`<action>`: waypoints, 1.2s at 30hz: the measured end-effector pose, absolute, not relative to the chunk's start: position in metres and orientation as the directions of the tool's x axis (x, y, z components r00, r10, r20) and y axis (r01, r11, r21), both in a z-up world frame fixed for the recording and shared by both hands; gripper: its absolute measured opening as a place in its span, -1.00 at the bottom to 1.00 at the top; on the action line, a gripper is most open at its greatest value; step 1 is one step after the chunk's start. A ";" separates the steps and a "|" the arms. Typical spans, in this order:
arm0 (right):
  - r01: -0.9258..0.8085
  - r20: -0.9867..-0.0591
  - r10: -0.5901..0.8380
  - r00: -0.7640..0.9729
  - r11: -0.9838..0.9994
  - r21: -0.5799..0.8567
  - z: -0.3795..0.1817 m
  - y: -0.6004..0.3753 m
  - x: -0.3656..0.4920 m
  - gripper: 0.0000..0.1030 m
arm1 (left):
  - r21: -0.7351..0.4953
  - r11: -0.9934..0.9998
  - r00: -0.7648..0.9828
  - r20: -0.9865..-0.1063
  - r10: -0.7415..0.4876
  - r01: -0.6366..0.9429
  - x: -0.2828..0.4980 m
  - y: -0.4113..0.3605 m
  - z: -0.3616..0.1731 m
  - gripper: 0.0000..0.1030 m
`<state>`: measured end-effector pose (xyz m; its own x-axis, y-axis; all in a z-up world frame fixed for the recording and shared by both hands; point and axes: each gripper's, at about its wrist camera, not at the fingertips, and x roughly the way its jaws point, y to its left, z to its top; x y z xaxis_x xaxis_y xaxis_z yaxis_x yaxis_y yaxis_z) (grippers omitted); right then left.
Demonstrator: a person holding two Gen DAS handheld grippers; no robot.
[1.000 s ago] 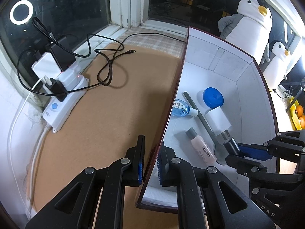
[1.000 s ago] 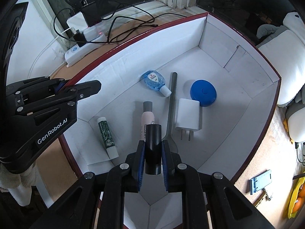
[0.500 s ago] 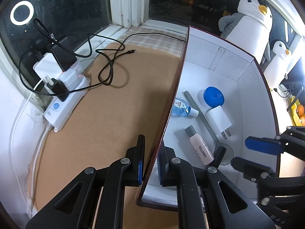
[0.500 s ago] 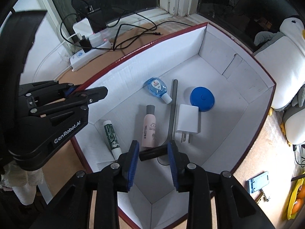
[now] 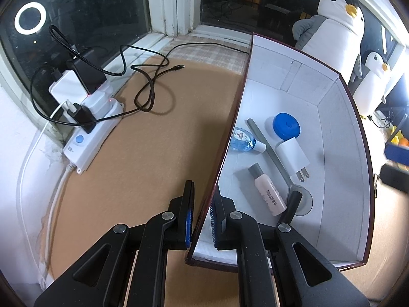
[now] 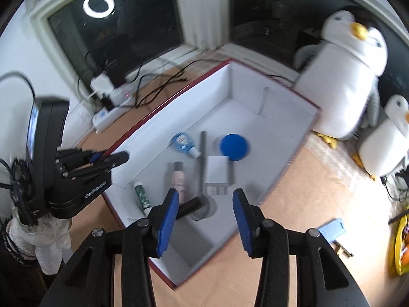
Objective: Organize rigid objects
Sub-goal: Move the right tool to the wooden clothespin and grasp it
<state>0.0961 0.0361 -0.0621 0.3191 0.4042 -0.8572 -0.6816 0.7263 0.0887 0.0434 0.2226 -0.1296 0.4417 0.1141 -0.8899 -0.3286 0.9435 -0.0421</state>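
Note:
A white box with a dark red rim (image 5: 231, 117) (image 6: 163, 105) holds a blue-capped sanitizer bottle (image 5: 242, 142), a grey spoon (image 5: 271, 151), a blue round lid (image 5: 286, 125), a white charger (image 5: 292, 154), a pink bottle (image 5: 268, 192), a black cylinder (image 5: 292, 203) (image 6: 191, 204) and a green tube (image 6: 141, 195). My left gripper (image 5: 202, 216) is shut on the box's left wall. My right gripper (image 6: 205, 217) is open and empty, raised above the box's near corner.
A white power strip (image 5: 87, 125) with plugs and black cables (image 5: 150, 87) lies left of the box by the window. Two penguin plush toys (image 6: 345, 76) stand right of the box. A small blue holder (image 6: 331, 229) lies on the brown mat.
My right gripper let go of the black cylinder, which now lies in the box beside the pink bottle. It opened wide and pulled up and back. My left gripper stayed put.

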 end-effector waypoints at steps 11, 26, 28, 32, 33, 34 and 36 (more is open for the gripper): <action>-0.484 -0.850 0.339 0.403 0.867 0.117 -0.056 -0.074 0.142 -0.09 | -0.006 0.945 0.423 -0.895 0.141 -0.328 0.049 0.214 -0.124 -0.71; -0.256 -0.909 0.280 0.309 0.945 0.204 -0.123 -0.175 0.186 -0.01 | 0.028 0.937 0.409 -0.895 0.179 -0.347 0.056 0.207 -0.122 -0.65; -0.230 -0.917 0.272 0.292 0.951 0.209 -0.133 -0.180 0.187 -0.01 | 0.031 0.936 0.408 -0.894 0.183 -0.352 0.056 0.206 -0.121 -0.65; -0.208 -0.930 0.256 0.263 0.957 0.204 -0.151 -0.183 0.189 -0.01 | 0.031 0.934 0.406 -0.895 0.184 -0.355 0.056 0.206 -0.121 -0.65; -0.202 -0.934 0.252 0.255 0.958 0.204 -0.156 -0.183 0.189 -0.01 | 0.031 0.934 0.406 -0.895 0.184 -0.356 0.056 0.206 -0.121 -0.65; -0.198 -0.936 0.250 0.248 0.959 0.204 -0.159 -0.182 0.189 -0.01 | 0.031 0.934 0.406 -0.895 0.185 -0.357 0.056 0.206 -0.121 -0.65; -0.190 -0.941 0.247 0.233 0.960 0.205 -0.167 -0.182 0.191 -0.01 | 0.031 0.934 0.406 -0.895 0.184 -0.356 0.056 0.206 -0.121 -0.65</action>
<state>0.1906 -0.1818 -0.1668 0.2330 0.2473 -0.9405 -0.1900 0.9601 0.2054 0.0562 0.2063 -0.1212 0.4058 0.1845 -0.8952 -0.3561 0.9339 0.0310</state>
